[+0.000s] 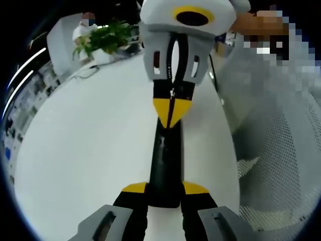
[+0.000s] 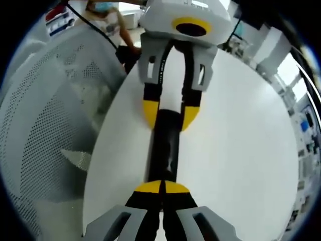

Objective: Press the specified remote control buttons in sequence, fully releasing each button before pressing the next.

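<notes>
You have a white round counter (image 1: 90, 150), and the black remote control (image 1: 165, 170) lies flat on it.

One black remote control (image 1: 165, 165), two grippers, one white table (image 1: 90, 145), one potted plant (image 1: 103, 39).

White round table (image 1: 90, 145), potted plant (image 1: 103, 37)

1. The left gripper view looks down close along the white table (image 1: 90, 150), facing the right gripper (image 1: 171, 103).
2. The right gripper view faces back, equally close.
3. Both share the black remote (image 1: 164, 165) and the table's mid-surface.
</notes>
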